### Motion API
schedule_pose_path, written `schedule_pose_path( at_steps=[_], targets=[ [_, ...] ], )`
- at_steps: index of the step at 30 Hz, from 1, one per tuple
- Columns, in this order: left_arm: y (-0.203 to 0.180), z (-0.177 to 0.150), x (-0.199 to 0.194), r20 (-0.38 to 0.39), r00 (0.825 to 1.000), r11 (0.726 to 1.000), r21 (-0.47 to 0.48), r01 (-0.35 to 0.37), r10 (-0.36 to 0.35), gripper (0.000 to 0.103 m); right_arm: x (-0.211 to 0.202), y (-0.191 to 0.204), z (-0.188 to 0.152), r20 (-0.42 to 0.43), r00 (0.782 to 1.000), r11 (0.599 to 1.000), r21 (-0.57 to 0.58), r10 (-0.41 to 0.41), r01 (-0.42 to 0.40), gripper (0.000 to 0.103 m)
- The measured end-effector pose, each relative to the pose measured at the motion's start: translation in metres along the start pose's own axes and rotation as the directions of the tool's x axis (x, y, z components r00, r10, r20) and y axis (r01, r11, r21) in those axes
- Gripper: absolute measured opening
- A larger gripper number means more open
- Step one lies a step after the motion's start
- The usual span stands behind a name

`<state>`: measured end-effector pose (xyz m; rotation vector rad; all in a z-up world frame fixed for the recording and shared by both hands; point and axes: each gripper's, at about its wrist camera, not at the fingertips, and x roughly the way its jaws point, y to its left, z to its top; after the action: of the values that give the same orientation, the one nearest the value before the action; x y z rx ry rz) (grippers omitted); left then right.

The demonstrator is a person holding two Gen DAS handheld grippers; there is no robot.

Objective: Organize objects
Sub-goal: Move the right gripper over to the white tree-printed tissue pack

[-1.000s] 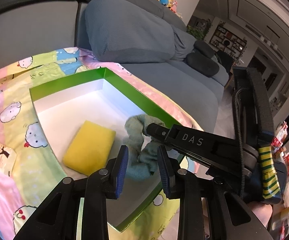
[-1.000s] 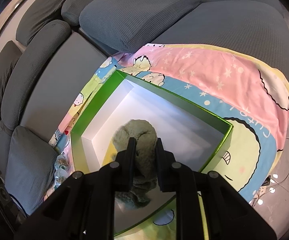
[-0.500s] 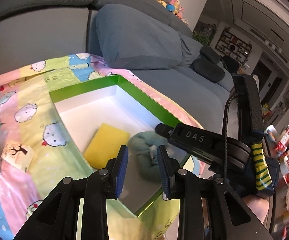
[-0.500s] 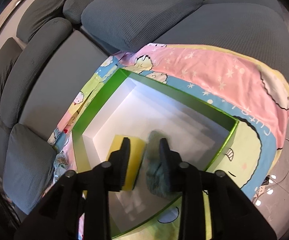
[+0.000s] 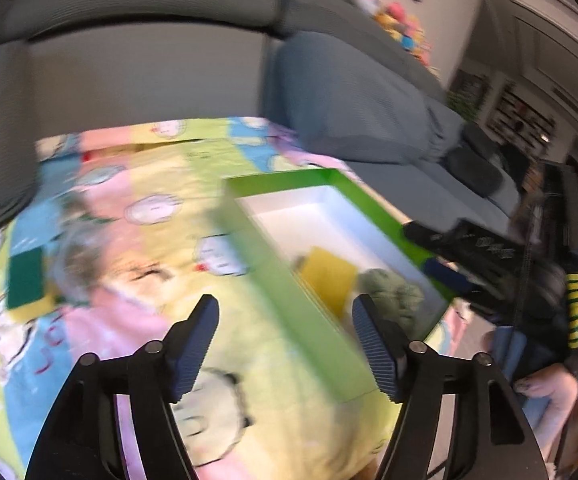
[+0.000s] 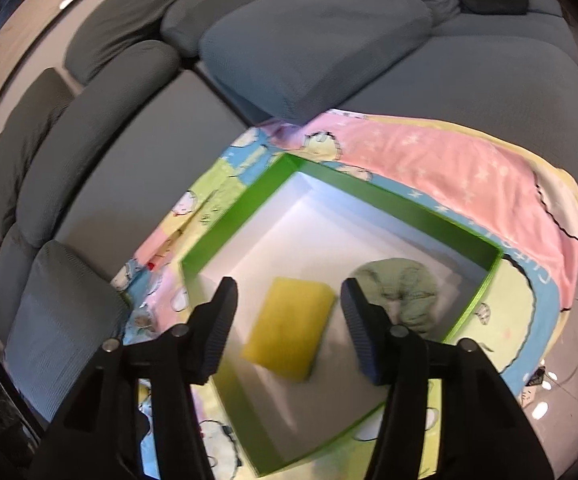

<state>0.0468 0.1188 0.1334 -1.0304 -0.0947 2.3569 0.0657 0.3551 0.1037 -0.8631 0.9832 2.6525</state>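
A green-walled box (image 6: 389, 196) with a white inside sits on a cartoon blanket (image 6: 449, 160) on a grey sofa. Inside it lie a yellow sponge (image 6: 289, 336) and a crumpled pale green cloth (image 6: 401, 284). My right gripper (image 6: 289, 328) is open and empty above the box, its jaws either side of the sponge. My left gripper (image 5: 285, 344) is open and empty over the blanket (image 5: 129, 240), left of the box (image 5: 281, 280). The left view is blurred; it shows the sponge (image 5: 325, 276), the cloth (image 5: 389, 292) and the right gripper's body (image 5: 489, 256).
A green-and-yellow scouring sponge (image 5: 27, 276) and a blurred greyish item (image 5: 77, 256) lie on the blanket at the left. Grey cushions (image 6: 309, 40) stand behind the box. Shelves and clutter (image 5: 529, 120) are at the far right.
My right gripper let go of the green cloth, which now lies in the box, then opened wide and pulled back. My left gripper opened and swung left over the blanket.
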Motion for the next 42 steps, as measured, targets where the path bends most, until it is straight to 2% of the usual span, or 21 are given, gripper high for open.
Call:
schedule_pose_path(
  at_steps=[2,5,6,8,12,14,17,21,23,28,31,33,35,37,39,42],
  targets=[
    [0.025,-0.004,-0.006,0.006,0.999,0.997,-0.063,-0.053,0.053,0.071,0.0,0.014,-0.003,-0.003,1.0,0.999,-0.036,0.02,-0.02,0.064],
    [0.066,-0.012,-0.014,-0.006,0.992,0.975,-0.183,-0.128,0.129,0.071,0.002,0.036,-0.009,-0.021,0.998,0.994,-0.095,0.056,-0.058,0.065],
    [0.08,-0.015,-0.016,-0.011,0.989,0.964,-0.224,-0.144,0.146,0.071,0.005,0.046,-0.012,-0.041,0.996,0.989,-0.125,0.076,-0.081,0.066],
    [0.108,-0.022,-0.022,-0.017,0.987,0.938,-0.309,-0.159,0.162,0.071,0.012,0.066,-0.02,-0.091,0.99,0.973,-0.19,0.112,-0.127,0.079],
    [0.149,-0.038,-0.033,-0.033,0.982,0.887,-0.424,-0.182,0.186,0.071,0.03,0.107,-0.039,-0.188,0.97,0.93,-0.304,0.153,-0.205,0.079],
    [0.164,-0.046,-0.035,-0.049,0.977,0.86,-0.468,-0.205,0.206,0.071,0.047,0.128,-0.05,-0.255,0.953,0.905,-0.345,0.164,-0.248,0.079],
    [0.184,-0.055,-0.033,-0.089,0.972,0.818,-0.526,-0.232,0.218,0.071,0.077,0.153,-0.067,-0.334,0.934,0.883,-0.39,0.128,-0.26,0.078],
    [0.203,-0.066,-0.034,-0.109,0.973,0.775,-0.59,-0.227,0.202,0.071,0.112,0.177,-0.091,-0.34,0.94,0.85,-0.488,0.024,-0.198,0.078],
    [0.208,-0.07,-0.036,-0.115,0.972,0.758,-0.611,-0.231,0.203,0.071,0.131,0.184,-0.097,-0.353,0.936,0.828,-0.526,-0.003,-0.196,0.078],
    [0.213,-0.071,-0.036,-0.119,0.976,0.751,-0.623,-0.217,0.183,0.071,0.164,0.187,-0.098,-0.345,0.937,0.793,-0.585,-0.051,-0.172,0.077],
    [0.215,-0.071,-0.035,-0.122,0.977,0.754,-0.622,-0.213,0.176,0.071,0.172,0.182,-0.099,-0.362,0.932,0.771,-0.598,-0.019,-0.217,0.077],
    [0.214,-0.071,-0.035,-0.12,0.977,0.754,-0.621,-0.212,0.176,0.071,0.176,0.18,-0.098,-0.328,0.943,0.764,-0.62,-0.048,-0.177,0.077],
    [0.215,-0.07,-0.035,-0.12,0.979,0.758,-0.619,-0.205,0.167,0.071,0.18,0.179,-0.1,-0.316,0.946,0.767,-0.624,-0.07,-0.152,0.077],
    [0.215,-0.07,-0.035,-0.12,0.98,0.762,-0.616,-0.201,0.161,0.071,0.188,0.178,-0.104,-0.352,0.934,0.777,-0.605,-0.064,-0.174,0.077],
    [0.216,-0.07,-0.034,-0.121,0.98,0.763,-0.615,-0.198,0.157,0.071,0.192,0.177,-0.109,-0.363,0.928,0.782,-0.601,-0.085,-0.163,0.076],
    [0.216,-0.071,-0.035,-0.118,0.983,0.765,-0.617,-0.186,0.143,0.071,0.191,0.18,-0.117,-0.348,0.932,0.784,-0.604,-0.101,-0.141,0.071]
  ],
)
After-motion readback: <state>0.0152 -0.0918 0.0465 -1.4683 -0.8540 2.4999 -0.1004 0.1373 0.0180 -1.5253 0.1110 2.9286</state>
